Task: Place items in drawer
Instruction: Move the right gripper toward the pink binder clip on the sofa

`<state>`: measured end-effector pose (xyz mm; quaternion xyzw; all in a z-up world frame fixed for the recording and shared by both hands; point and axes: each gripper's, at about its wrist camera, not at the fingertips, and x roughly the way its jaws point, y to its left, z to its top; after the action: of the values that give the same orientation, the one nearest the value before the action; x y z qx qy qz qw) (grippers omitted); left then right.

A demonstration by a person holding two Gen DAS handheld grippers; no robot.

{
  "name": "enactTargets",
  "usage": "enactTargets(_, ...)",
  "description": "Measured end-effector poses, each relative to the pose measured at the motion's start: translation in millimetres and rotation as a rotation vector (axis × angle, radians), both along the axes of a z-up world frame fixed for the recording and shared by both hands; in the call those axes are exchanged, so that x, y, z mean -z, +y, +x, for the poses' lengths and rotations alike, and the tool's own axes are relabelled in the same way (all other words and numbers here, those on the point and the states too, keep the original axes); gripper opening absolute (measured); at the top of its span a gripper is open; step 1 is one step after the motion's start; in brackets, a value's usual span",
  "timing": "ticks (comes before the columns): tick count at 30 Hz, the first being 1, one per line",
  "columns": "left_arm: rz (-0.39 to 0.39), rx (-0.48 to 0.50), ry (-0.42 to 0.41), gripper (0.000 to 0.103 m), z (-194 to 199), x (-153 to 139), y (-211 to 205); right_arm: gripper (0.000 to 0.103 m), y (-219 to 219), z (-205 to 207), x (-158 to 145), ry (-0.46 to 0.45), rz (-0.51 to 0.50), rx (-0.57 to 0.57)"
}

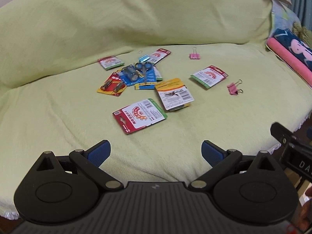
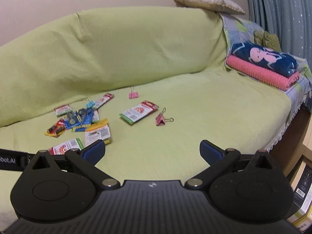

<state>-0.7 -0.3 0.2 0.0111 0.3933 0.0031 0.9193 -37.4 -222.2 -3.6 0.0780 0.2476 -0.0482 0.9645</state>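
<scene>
Battery packs (image 1: 136, 78) and binder clips (image 1: 235, 88) scattered on green sofa (image 1: 58, 117), both grippers (image 1: 156, 152) (image 2: 152, 150) wide open, empty

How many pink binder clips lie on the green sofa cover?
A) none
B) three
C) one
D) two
D: two pink binder clips show on the green sofa cover, one near the backrest and one nearer the front, beside a red-and-white card pack; the third clip is blue.
</scene>
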Motion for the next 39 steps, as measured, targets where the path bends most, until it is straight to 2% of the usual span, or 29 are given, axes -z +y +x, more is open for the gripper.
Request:
enactTargets(3,0.011,0.02,-0.023,0.1,-4,-2,-3,0.102,-7,14,6,0.079,0.037,0.008)
enactTargets(5,0.004,0.04,-0.04,0.1,-12,-2,0,0.102,-5,13,9,0.06,0.023,0.019)
enactTargets(7,-0.008,0.025,0.003,0.1,0,1,2,0.102,-2,14,6,0.062,0.0,0.039)
enactTargets(9,-0.022,0.026,0.011,0.1,3,5,7,0.102,-2,13,9,0.065,-0.006,0.054)
enactTargets(12,0.026,0.03,0.009,0.1,6,-2,-11,0.102,-7,15,9,0.078,0.022,0.062)
enactTargets(18,0.037,0.066,0.02,0.1,12,-4,-31,0.102,-27,14,21,0.142,0.076,0.089)
enactTargets(21,0.044,0.079,0.03,0.1,15,2,-39,0.102,-32,15,26,0.151,0.071,0.086)
enactTargets(23,0.05,0.081,0.045,0.1,19,6,-44,0.102,-33,19,26,0.148,0.063,0.109)
enactTargets(30,0.047,0.063,0.062,0.1,33,14,-48,0.102,-45,37,22,0.137,0.109,0.071)
enactTargets(32,0.05,0.057,0.067,0.1,38,13,-48,0.102,-45,39,21,0.104,0.121,0.049)
enactTargets(39,0.039,0.039,0.062,0.1,54,9,-46,0.102,-43,51,13,0.047,0.082,0.066)
